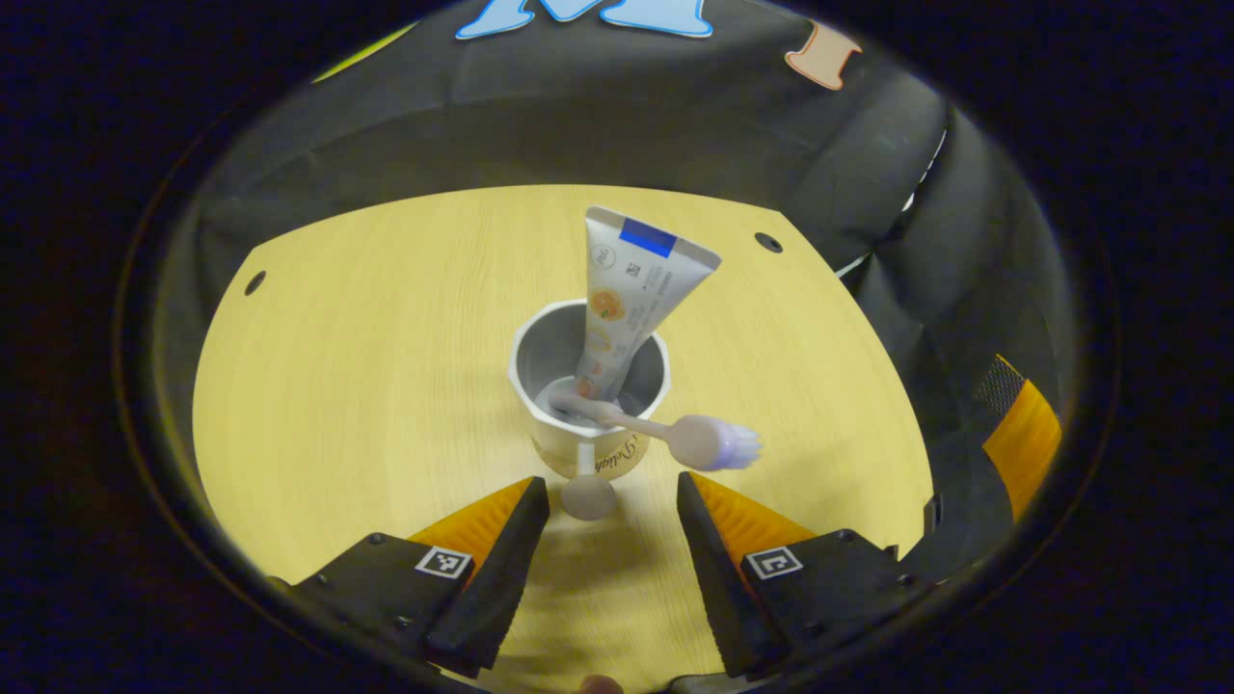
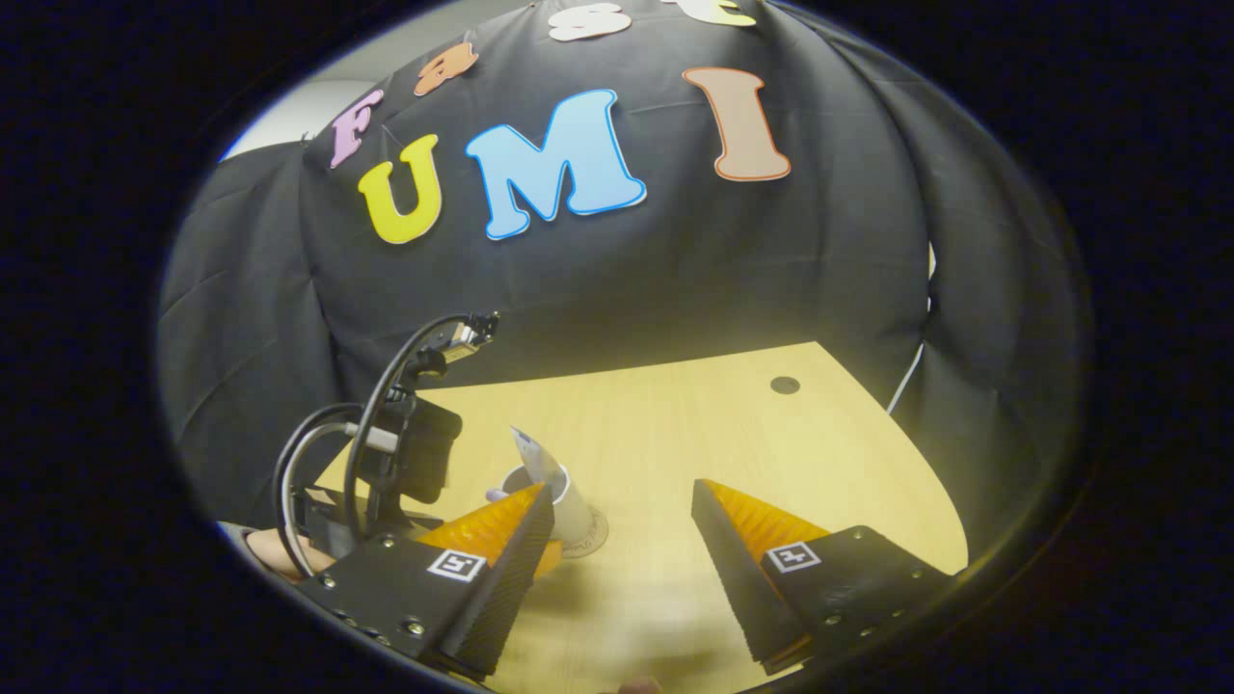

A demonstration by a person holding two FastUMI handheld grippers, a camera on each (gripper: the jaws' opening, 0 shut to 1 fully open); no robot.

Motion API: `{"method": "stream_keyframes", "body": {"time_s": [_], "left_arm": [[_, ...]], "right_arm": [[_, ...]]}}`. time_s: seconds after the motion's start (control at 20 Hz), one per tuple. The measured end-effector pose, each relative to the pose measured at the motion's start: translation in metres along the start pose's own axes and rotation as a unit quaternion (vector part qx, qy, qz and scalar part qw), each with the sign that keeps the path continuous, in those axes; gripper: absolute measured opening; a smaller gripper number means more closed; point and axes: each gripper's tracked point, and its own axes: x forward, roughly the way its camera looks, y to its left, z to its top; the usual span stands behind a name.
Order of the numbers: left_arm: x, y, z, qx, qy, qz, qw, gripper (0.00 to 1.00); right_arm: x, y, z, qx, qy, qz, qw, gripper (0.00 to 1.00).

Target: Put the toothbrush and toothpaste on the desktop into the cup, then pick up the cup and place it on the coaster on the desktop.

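Toothpaste (image 1: 631, 308) and toothbrush (image 1: 665, 434) are leaning in the cup (image 1: 588, 386), hiding its coaster (image 2: 590, 540) while we are holding both the left gripper (image 1: 612, 501) and the right gripper (image 2: 622, 511) spread apart.

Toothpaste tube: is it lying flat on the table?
No, the toothpaste tube stands tilted inside the cup, next to the toothbrush.

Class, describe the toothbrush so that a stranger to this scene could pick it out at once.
Start at the wooden desktop and find the pale cup standing near its middle. Leaning over the cup's near rim is the toothbrush, a slim handle ending in a bristled head, unlike the tall flat toothpaste tube upright beside it.
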Motion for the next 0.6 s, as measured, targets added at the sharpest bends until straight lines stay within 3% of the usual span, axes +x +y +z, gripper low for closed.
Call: {"method": "stream_keyframes", "body": {"time_s": [0.35, 0.6], "left_arm": [[-0.070, 0.005, 0.012, -0.003, -0.113, 0.023, 0.993, 0.88], [-0.135, -0.002, 0.033, -0.005, -0.230, 0.029, 0.973, 0.88]], "right_arm": [[-0.025, 0.007, 0.012, -0.063, -0.039, -0.011, 0.997, 0.90], [-0.048, 0.026, 0.024, -0.085, -0.072, 0.004, 0.994, 0.90]]}}
